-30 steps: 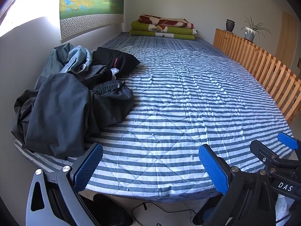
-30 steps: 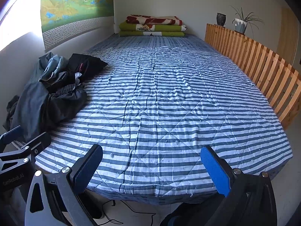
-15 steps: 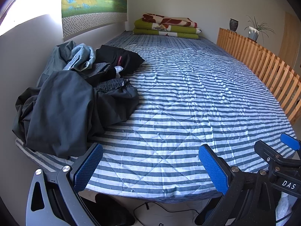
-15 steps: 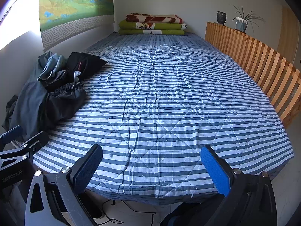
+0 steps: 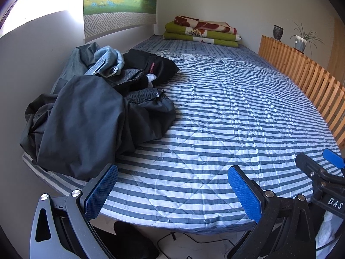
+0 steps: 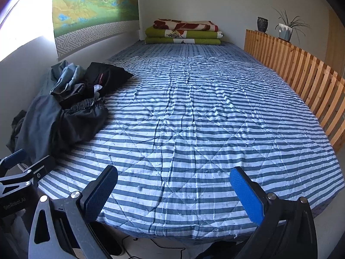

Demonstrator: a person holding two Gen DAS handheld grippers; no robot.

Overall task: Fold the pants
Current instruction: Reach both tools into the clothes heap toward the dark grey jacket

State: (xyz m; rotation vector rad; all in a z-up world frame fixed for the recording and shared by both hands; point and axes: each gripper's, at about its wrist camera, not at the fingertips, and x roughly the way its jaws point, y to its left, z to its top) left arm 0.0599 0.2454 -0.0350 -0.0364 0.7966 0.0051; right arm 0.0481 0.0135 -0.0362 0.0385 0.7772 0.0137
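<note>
A heap of crumpled pants (image 5: pixel 90 112) (image 6: pixel 58 116) lies on the left side of the striped bed (image 5: pixel 226 112) (image 6: pixel 204 118), against the wall. Dark grey pants are on top at the front, with black and light blue garments behind them. My left gripper (image 5: pixel 172 185) hangs open over the bed's near edge, just right of the heap and touching nothing. My right gripper (image 6: pixel 173 186) is open too, over the middle of the near edge, empty. Each gripper shows at the edge of the other's view.
Folded green and red blankets (image 5: pixel 202 31) (image 6: pixel 185 32) are stacked at the far end. A wooden slatted rail (image 5: pixel 301 73) (image 6: pixel 297 69) runs along the right side, with a vase and a potted plant (image 6: pixel 284 30) on it. Cables lie on the floor below.
Both grippers have moved slightly forward and left toward the bed; the heap of pants looks a little larger and closer in the left wrist view. Both stay open.
</note>
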